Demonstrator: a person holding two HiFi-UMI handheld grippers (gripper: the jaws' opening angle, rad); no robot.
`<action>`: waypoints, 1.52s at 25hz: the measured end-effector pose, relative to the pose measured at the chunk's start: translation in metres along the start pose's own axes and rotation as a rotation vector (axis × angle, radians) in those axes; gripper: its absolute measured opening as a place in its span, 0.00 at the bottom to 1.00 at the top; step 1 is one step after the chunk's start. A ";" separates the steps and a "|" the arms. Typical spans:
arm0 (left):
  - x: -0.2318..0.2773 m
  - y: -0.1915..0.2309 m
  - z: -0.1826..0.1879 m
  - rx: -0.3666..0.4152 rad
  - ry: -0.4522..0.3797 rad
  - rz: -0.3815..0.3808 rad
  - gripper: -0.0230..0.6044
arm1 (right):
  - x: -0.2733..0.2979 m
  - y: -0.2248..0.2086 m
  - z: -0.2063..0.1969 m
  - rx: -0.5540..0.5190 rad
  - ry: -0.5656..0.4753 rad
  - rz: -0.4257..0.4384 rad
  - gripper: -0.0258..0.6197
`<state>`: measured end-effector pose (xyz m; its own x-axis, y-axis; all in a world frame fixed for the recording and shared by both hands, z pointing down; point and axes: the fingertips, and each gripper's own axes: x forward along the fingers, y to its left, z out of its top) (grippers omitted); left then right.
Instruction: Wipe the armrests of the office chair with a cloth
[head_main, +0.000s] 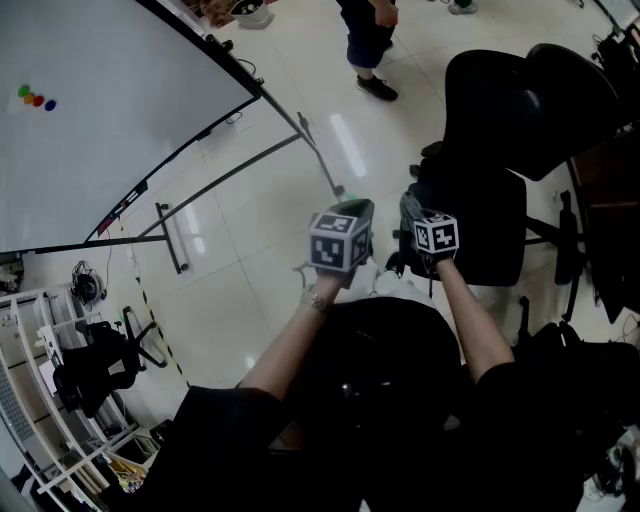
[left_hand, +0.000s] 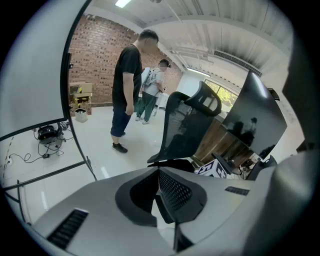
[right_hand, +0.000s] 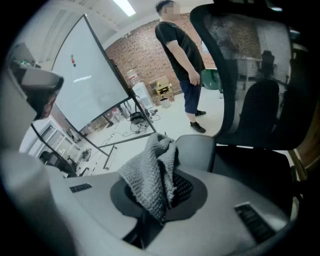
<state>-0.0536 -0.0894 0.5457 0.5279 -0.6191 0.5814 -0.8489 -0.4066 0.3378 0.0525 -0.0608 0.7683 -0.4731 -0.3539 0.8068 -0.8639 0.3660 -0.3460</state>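
A black office chair (head_main: 497, 160) with a mesh back (right_hand: 250, 70) stands ahead to the right, close in front of both grippers. My right gripper (right_hand: 157, 192) is shut on a grey knitted cloth (right_hand: 150, 175), which bunches up above the jaws. In the head view, this gripper (head_main: 413, 222) hovers at the near left edge of the chair seat. A grey rounded pad (right_hand: 197, 151) shows just behind the cloth; I cannot tell whether it is an armrest. My left gripper (head_main: 358, 222) is held beside the right one, off the chair. Its jaws (left_hand: 162, 192) are shut with nothing in them.
A large whiteboard (head_main: 90, 120) on a wheeled stand fills the left. A person (left_hand: 127, 90) in dark clothes stands on the pale floor beyond the chair, with another behind. More dark chairs (head_main: 95, 365) and a shelf (head_main: 30, 400) lie at the lower left.
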 end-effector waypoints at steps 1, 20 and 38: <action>0.002 -0.001 -0.001 0.005 0.003 0.003 0.04 | -0.003 0.009 -0.012 -0.025 0.011 0.027 0.12; -0.013 0.012 0.008 -0.002 -0.023 0.059 0.04 | -0.026 -0.076 0.057 0.092 -0.076 -0.009 0.12; 0.000 0.006 0.015 0.004 -0.014 0.006 0.04 | -0.051 0.001 -0.085 -0.041 0.112 0.108 0.12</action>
<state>-0.0580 -0.1016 0.5363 0.5232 -0.6311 0.5727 -0.8519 -0.4053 0.3316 0.0901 0.0308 0.7672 -0.5386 -0.2133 0.8151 -0.8001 0.4328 -0.4154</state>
